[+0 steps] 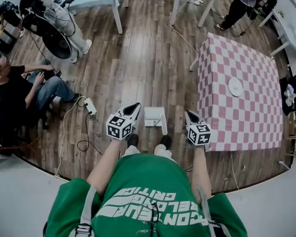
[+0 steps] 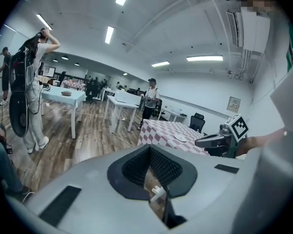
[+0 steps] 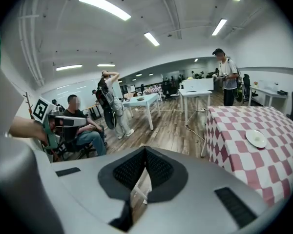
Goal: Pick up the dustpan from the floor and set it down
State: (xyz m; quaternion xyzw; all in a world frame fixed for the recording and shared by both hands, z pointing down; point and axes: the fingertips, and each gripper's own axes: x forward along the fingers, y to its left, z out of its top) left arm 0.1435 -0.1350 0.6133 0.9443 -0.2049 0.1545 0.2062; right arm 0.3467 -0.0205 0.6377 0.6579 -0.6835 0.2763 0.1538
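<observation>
Dustpan (image 1: 153,116) on floor (image 1: 138,68), just ahead of shoes (image 1: 133,140), between both grippers, untouched. Left gripper (image 1: 133,106): jaws together, empty. Right gripper (image 1: 189,115): same, nothing held. Pan looks light, stiff plastic, probably slick. Best hold: handle (image 1: 163,125), not thin wall.

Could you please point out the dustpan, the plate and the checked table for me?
dustpan (image 1: 153,116), head view, on its flat white pan.
plate (image 1: 235,87), head view, at its centre.
checked table (image 1: 256,120), head view, on a bare part of its cloth.
</observation>
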